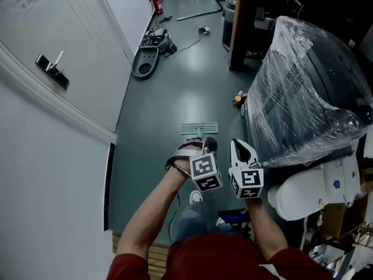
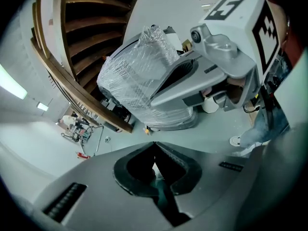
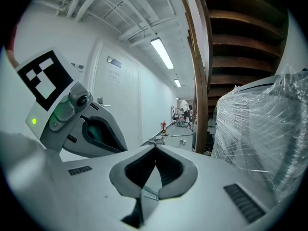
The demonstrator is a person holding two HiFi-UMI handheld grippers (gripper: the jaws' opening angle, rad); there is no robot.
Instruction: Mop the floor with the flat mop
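Note:
The flat mop's grey head [image 1: 199, 128] lies on the dark green floor just ahead of my two grippers. Its handle rises toward me and is mostly hidden behind them. My left gripper [image 1: 208, 144] is shut, and the mop handle [image 2: 161, 186] runs through the hollow between its jaws. The right gripper [image 1: 238, 146] sits right beside it, also shut, with the handle [image 3: 144, 196] showing as a grey strip in its jaw hollow. In each gripper view the other gripper looms close: the right gripper [image 2: 226, 57] and the left gripper [image 3: 72, 114].
A big plastic-wrapped machine [image 1: 303, 92] fills the right side, close to the mop head. A white door [image 1: 52, 57] and wall run along the left. Far down the floor lie a grey appliance [image 1: 145, 60], cables and a fire extinguisher [image 1: 156, 3]. A white tub [image 1: 309, 191] sits at the right.

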